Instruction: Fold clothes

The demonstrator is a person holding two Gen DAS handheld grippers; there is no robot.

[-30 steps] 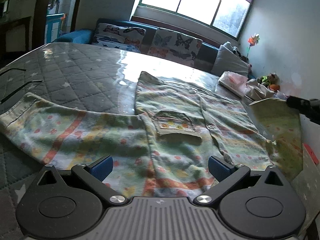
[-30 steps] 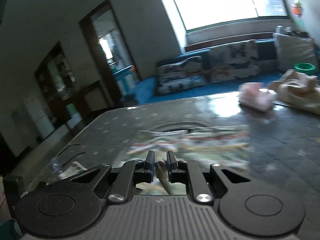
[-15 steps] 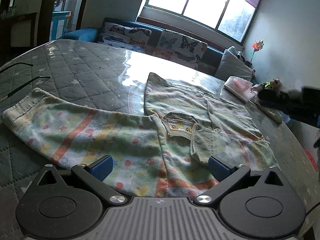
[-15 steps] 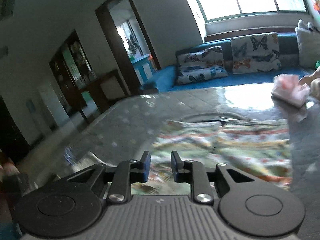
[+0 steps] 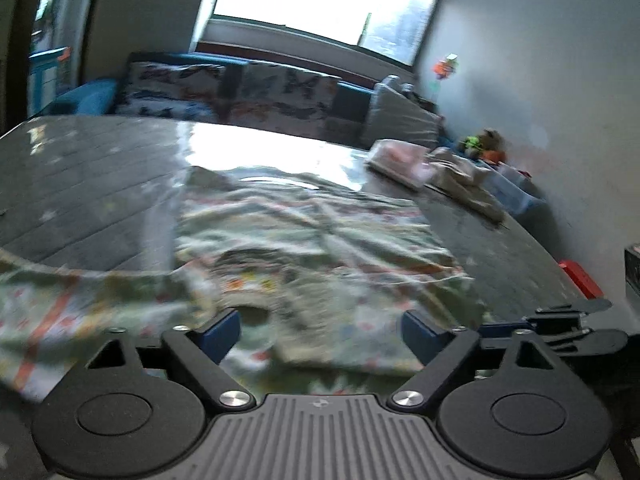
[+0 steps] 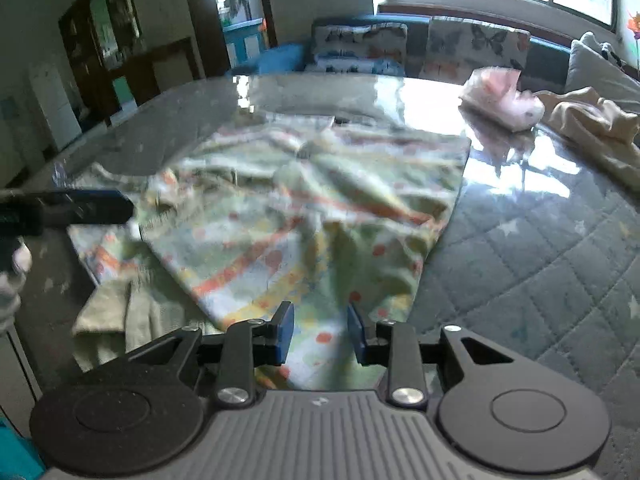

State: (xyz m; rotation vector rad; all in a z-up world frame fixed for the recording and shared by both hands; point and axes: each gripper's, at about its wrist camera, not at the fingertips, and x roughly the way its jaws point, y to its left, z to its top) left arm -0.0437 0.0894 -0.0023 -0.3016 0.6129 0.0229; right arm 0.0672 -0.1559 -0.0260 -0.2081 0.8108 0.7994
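**Right sleeve folded in, left sleeve still out**

One quilted surface (image 6: 540,248) carries one patterned child's shirt (image 6: 304,216), lying ahead of both grippers, long axis running away toward the sofa (image 5: 240,92). One sleeve (image 5: 60,304) stretches out left, nearest the left gripper (image 5: 320,330), whose jaws have just narrowed but stand wide, empty. Right gripper (image 6: 320,334): jaws just opened, narrow, gripping nothing, cloth beneath. Two other garments lie far right.

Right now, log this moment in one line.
step: sleeve folded over | shirt: flat on table | left gripper: open, closing | right gripper: open, released, opening
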